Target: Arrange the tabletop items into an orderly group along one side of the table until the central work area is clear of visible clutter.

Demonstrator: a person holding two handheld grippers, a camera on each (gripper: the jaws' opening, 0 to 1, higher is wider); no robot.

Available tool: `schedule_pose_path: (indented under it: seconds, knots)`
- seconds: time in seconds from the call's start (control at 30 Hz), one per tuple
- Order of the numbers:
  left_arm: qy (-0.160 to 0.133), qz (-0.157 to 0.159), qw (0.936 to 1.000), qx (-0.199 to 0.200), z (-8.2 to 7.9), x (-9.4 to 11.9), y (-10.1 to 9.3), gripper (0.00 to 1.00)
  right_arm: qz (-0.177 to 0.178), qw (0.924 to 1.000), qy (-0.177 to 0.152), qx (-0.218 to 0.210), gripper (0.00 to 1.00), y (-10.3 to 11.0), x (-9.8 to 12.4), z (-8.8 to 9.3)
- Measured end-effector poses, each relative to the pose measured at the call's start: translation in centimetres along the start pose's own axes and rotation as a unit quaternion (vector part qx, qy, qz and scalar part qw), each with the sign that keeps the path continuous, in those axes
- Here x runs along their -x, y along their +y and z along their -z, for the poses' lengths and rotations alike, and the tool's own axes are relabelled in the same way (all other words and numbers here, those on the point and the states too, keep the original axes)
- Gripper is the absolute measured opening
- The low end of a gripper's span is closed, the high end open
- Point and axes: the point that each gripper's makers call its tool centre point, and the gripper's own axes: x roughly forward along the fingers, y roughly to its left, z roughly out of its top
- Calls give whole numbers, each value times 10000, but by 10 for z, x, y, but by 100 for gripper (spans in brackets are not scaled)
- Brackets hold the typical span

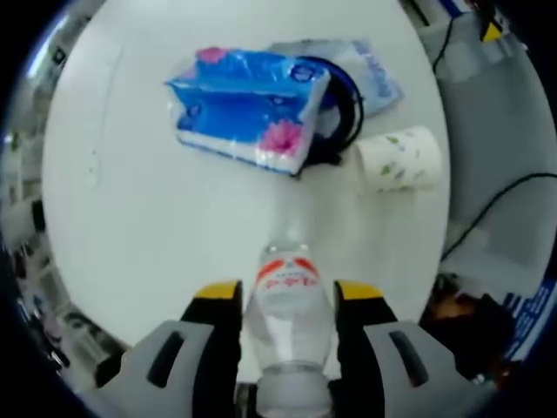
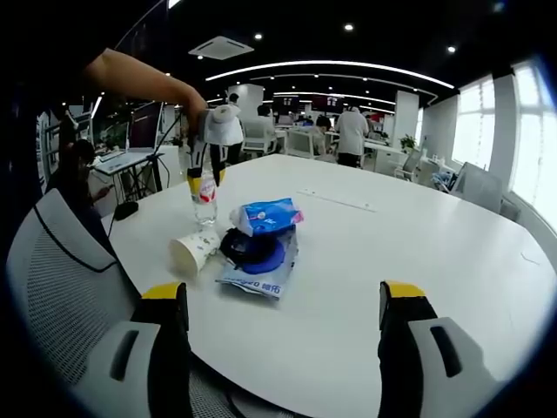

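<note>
Left tool [image 1: 287,300] grips bottle [image 1: 285,305], its base cut off below.

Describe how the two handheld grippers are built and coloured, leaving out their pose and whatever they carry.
The left gripper has two chunky grey jaws with a dark slot on each, black inner faces and yellow tips. The right gripper is built the same: grey bodies, dark slots, black fingers capped in yellow. In the right gripper view the left gripper shows a white upper housing above its black and yellow jaws.

A white table [image 2: 418,252] carries a tissue pack [image 1: 248,109], a tipped paper cup [image 1: 399,159] and a flat blue packet [image 2: 257,270].
</note>
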Motion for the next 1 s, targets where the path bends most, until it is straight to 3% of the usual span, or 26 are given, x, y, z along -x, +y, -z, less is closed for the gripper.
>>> schedule_pose_path:
  seconds: [0.4, 0.57, 0.73, 1.0]
  knots:
    - [-149, -129, 9996, 192, 1, 2, 6, 43, 19, 10000, -34, -3, 90, -1, 0, -2]
    - [-539, -250, 9962, 637, -3, 12, 8, 47, 1, 10000, -36, 8, 90, 0, -1, -2]
    - [-1123, -371, 9853, 1233, -7, 20, 14, 51, 4, 10000, -53, 1, 90, 0, -1, -2]
    - [-1821, -860, 9655, 1648, -2, 28, 25, 67, -14, 10000, -62, -2, 90, 1, -1, -2]
